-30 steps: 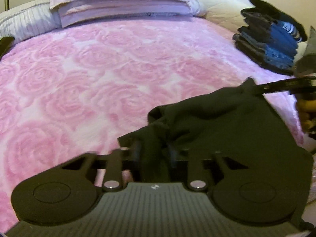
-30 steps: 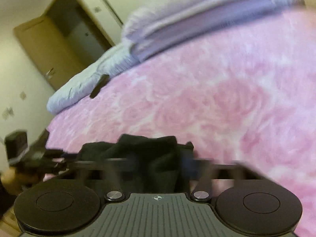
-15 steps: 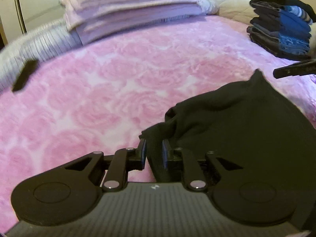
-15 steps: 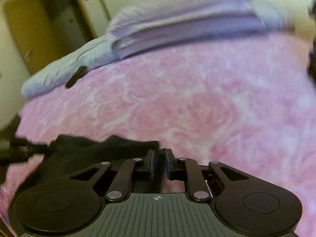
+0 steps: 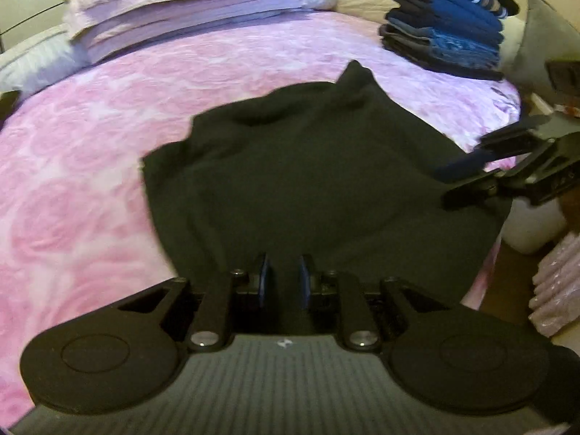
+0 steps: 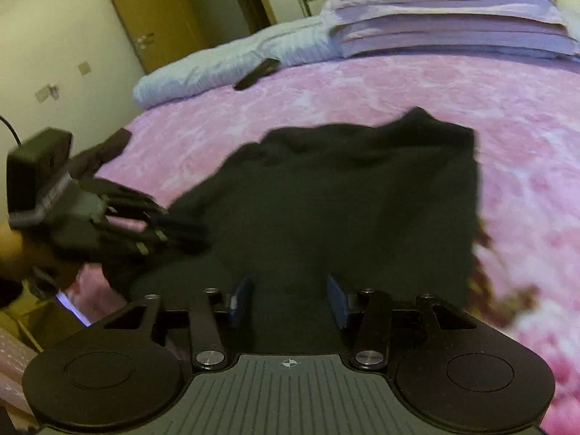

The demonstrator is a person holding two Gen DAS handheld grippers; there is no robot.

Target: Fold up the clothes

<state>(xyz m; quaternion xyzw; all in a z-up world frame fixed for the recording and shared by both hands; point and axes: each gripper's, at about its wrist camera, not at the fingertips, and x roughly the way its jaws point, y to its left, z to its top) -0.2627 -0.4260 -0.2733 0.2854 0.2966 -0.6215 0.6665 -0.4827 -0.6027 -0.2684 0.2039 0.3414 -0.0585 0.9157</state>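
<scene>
A black garment lies spread on the pink bed cover, rumpled at its far edge, not yet a neat fold. The jaws of the left gripper and the right gripper stand parted, holding nothing. A stack of folded clothes sits behind.

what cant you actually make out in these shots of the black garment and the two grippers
- Black garment: its near edge is hidden behind the left gripper body in the left wrist view, and it is too dark to tell what garment it is.
- Right gripper: whether cloth lies between its jaws, black on black in the right wrist view.
- Stack of folded clothes: cut off by the top edge, left wrist view.
</scene>
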